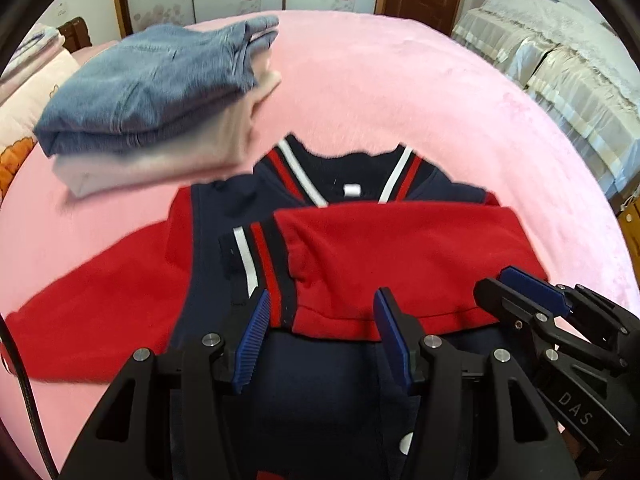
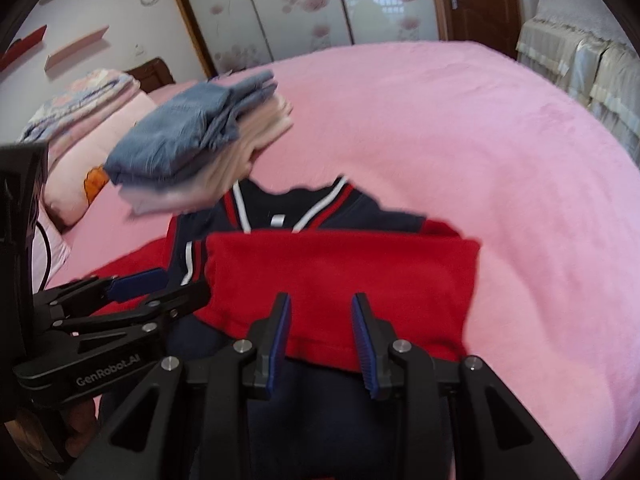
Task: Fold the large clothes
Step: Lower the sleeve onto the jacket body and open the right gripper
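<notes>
- Bedroom setting: a bed (image 1: 400, 80) under a pink plush cover carries all the clothing; wardrobe doors with a flower print and a brown door stand behind it.
- Task item: one jacket (image 1: 328, 380), navy body with red sleeves and striped collar, lies flat directly ahead of and beneath both grippers, collar at the far end.
- One red sleeve (image 1: 400, 264) is folded across the chest, its striped cuff ending ahead-left of the left gripper. The other sleeve (image 1: 100, 312) lies spread out to the left, not yet folded.
- Left gripper (image 1: 320, 340): jaws apart, nothing between them, poised over the near edge of the folded sleeve.
- Right gripper (image 2: 322, 336): jaws likewise parted and empty, just above the same sleeve's near hem. The two grippers sit side by side, close together.
- Handling judgement: fleece-like fabric, soft and limp, moderately light, not fragile and not slippery. It will sag and drag on the plush cover unless lifted clear. Best hold appears to be a firm seam: the spread sleeve's cuff or shoulder edge, or the hem corners for the later fold.
- Count: one jacket, two sleeves, two grippers.
- Far-left of both grippers: one stack of folded clothes (image 1: 152, 96), a blue garment on top of pale ones; the exact number below cannot be told.
</notes>
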Demonstrator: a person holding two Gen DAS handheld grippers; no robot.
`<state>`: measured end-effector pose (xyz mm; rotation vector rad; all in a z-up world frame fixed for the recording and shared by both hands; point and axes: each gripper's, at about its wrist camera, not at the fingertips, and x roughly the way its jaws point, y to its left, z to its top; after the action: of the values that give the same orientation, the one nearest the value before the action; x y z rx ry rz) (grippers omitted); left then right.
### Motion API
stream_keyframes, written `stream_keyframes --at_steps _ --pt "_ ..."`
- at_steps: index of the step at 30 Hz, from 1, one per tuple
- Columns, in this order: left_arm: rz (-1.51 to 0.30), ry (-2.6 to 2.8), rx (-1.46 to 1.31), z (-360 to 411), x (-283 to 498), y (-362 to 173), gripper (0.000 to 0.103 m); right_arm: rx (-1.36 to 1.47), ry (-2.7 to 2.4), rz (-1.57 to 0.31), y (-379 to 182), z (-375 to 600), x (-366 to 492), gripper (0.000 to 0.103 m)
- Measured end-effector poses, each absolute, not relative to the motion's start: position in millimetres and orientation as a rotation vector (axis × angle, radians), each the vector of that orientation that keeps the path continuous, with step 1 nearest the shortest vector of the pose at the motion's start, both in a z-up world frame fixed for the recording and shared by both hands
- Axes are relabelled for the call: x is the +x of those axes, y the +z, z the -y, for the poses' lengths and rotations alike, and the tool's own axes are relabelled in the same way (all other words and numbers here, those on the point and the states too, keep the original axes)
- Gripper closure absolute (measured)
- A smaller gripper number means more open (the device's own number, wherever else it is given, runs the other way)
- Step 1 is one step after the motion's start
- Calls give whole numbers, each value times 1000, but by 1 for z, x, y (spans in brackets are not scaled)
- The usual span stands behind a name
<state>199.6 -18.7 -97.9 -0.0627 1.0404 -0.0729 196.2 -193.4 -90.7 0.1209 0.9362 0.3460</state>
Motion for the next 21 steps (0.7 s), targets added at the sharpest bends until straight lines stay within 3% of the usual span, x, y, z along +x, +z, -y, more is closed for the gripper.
stream_keyframes --at_steps 4,5,7,16,21 --pt "-1076 -48 -75 15 205 -119 51 102 278 -974 -110 204 200 76" --pt "-1072 -46 -81 13 206 -121 51 86 232 -974 -114 211 201 81" --pt "-1074 -53 -95 8 208 -125 51 90 174 -981 -119 228 203 103" --pt "-1079 -56 -96 3 207 -128 50 116 102 -988 -119 242 197 103" --pt "-1100 -45 -81 6 203 -126 43 110 93 -991 -112 235 190 101"
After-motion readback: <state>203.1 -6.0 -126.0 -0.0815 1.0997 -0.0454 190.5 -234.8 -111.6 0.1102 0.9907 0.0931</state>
